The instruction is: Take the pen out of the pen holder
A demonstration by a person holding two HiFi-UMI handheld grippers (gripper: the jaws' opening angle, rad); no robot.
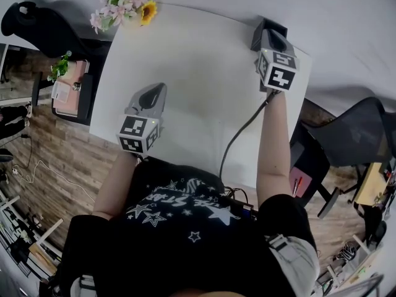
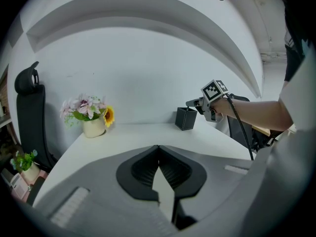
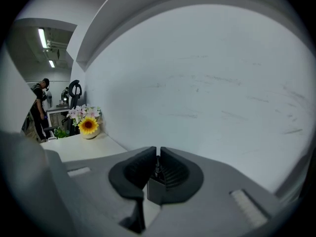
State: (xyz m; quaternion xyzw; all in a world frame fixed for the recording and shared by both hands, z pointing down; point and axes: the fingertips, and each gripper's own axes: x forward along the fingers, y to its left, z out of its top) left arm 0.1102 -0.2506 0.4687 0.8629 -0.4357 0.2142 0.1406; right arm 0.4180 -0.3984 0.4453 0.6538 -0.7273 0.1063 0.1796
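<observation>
Right gripper view looks along the right gripper (image 3: 158, 157), whose dark grey ribbed jaws are drawn in to a narrow slit and pinch the top end of a thin dark pen (image 3: 157, 170). The pen stands upright in the black square pen holder (image 3: 154, 191) directly beneath the pads. In the head view that holder sits at the far right corner of the white rectangular table (image 1: 198, 73), about 1 o'clock from its middle, under the right gripper. The left gripper (image 1: 153, 94) hovers over the near left part, at about 7 o'clock. Its jaws meet at the tips with nothing between them. A cream vase of pink flowers and a sunflower (image 1: 124, 5) occupies the 11 o'clock corner.
</observation>
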